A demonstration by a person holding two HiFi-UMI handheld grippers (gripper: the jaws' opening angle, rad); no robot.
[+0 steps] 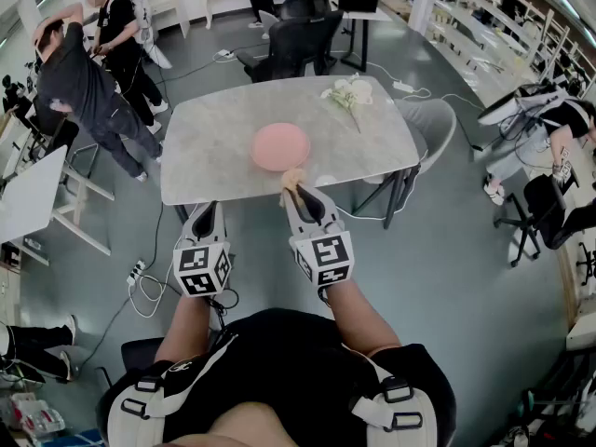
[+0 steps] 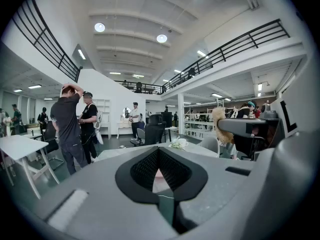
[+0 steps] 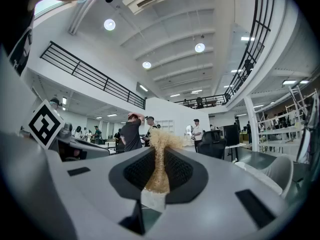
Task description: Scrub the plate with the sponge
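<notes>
A round pink plate (image 1: 280, 146) lies near the front edge of the marble table (image 1: 214, 152). My right gripper (image 1: 296, 192) is shut on a tan, fibrous sponge (image 1: 293, 179), held upright at the table's front edge just short of the plate. In the right gripper view the sponge (image 3: 161, 159) stands pinched between the jaws of the right gripper (image 3: 160, 151). My left gripper (image 1: 207, 218) hangs below the table edge, left of the plate, shut on nothing. Its own view shows the left gripper's (image 2: 159, 151) jaws together, a sliver of the plate (image 2: 157, 174) behind them and the sponge (image 2: 218, 124) at right.
A white flower bunch (image 1: 351, 92) lies at the table's far right. A black office chair (image 1: 296, 40) stands behind the table and a grey chair (image 1: 430, 128) at its right. Two people (image 1: 93, 73) stand to the far left near a white table (image 1: 28, 198). Cables (image 1: 144, 282) trail on the floor.
</notes>
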